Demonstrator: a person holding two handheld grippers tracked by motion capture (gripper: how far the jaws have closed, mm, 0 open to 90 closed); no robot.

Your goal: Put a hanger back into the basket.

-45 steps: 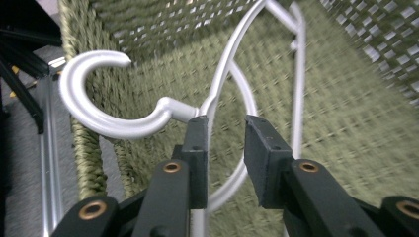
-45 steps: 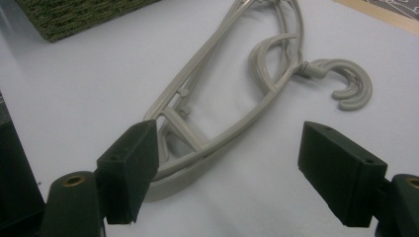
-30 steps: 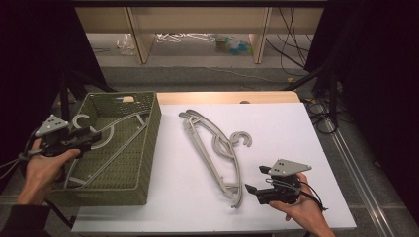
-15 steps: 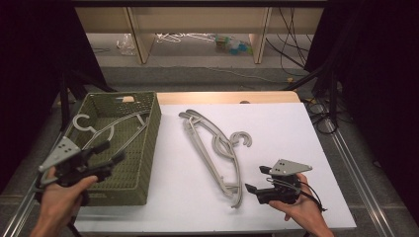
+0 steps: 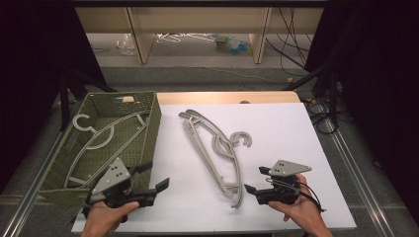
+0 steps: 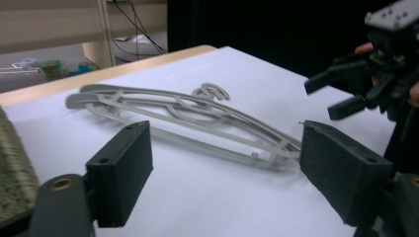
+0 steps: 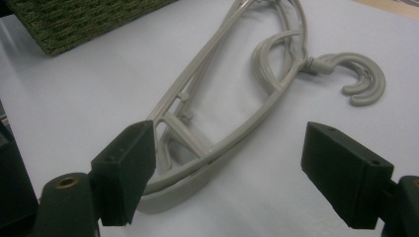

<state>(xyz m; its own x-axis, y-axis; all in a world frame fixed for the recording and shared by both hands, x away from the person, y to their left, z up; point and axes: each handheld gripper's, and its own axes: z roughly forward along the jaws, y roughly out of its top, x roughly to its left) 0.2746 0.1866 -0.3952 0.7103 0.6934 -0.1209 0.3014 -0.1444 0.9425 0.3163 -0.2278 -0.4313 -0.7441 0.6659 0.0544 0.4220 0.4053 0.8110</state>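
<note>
A stack of grey plastic hangers lies in the middle of the white sheet, hooks to the right. One more grey hanger lies inside the green woven basket at the left. My left gripper hovers open by the basket's near right corner, pointing right toward the stack, with nothing between its jaws. From the left gripper view the hangers are ahead. My right gripper stands open just right of the stack's near end; in its own view the hangers lie before the jaws.
The basket stands on the table's left side, its corner close to my left gripper. The left gripper view shows the right gripper facing it across the sheet. Cables hang off the far right edge. Bare sheet lies at the right.
My left gripper has left the basket's far left side, where the hanger's hook was, and swung near and right to the basket's front corner. The hanger stays in the basket. The right gripper is still.
</note>
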